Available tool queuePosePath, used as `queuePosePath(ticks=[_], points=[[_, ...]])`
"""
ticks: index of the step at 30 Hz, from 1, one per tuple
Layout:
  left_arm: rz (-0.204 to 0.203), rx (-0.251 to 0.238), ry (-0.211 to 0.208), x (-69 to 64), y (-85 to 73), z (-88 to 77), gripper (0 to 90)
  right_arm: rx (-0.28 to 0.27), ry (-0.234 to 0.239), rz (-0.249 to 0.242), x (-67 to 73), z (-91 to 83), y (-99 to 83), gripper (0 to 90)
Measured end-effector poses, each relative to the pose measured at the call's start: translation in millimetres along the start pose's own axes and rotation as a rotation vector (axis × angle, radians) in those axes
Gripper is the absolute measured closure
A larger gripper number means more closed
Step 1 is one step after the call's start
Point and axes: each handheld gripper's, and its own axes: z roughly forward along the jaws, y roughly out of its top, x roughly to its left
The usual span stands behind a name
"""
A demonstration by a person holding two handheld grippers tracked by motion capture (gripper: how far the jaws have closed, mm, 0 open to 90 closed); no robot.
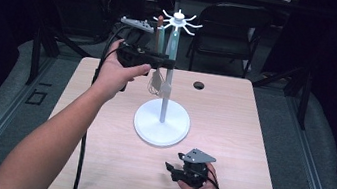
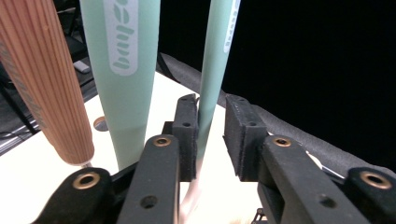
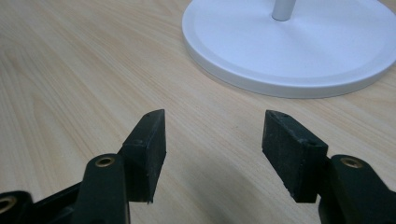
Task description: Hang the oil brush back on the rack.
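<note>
Here, the left claw (image 1: 161, 63) is held raised beside the white stand (image 1: 161, 122), up near its pole, level with the utensils hung from the spoked top (image 1: 179, 22). In the left gripper view, a slim mint handle (image 2: 212, 70) is seen running between the two pads; the left pad (image 2: 187, 135) lies against it, while a clear gap is left on the other side, so the claw is loosened, not clenched. Beside it, a broader mint handle (image 2: 122, 79) with pale lettering and a wooden handle (image 2: 44, 79) are hung just to the left. The right claw (image 1: 170, 169) is rested low on the worktop (image 1: 233, 119), near its front edge, just short of the stand's round base (image 3: 289, 46). Its jaws are spread wide with nothing between them, bare wood being seen in the gap.
</note>
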Motion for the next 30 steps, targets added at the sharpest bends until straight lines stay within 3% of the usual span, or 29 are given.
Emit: queuePosePath(ticks=[17,25,30], points=[[0.057,-0.011,0.077,-8.7,-2.5,-10.3,48.9,0.002,-0.001,-0.003,-0.9,-0.3,0.5,39.7],[0.070,-0.018,0.080,-15.1,-5.4,-23.1,47.4,0.000,-0.003,-0.001,-1.6,-0.5,0.5,39.6],[0.083,-0.036,0.061,-22.9,-7.4,-36.4,47.1,-0.005,-0.006,0.003,-1.0,-0.2,0.4,39.6]])
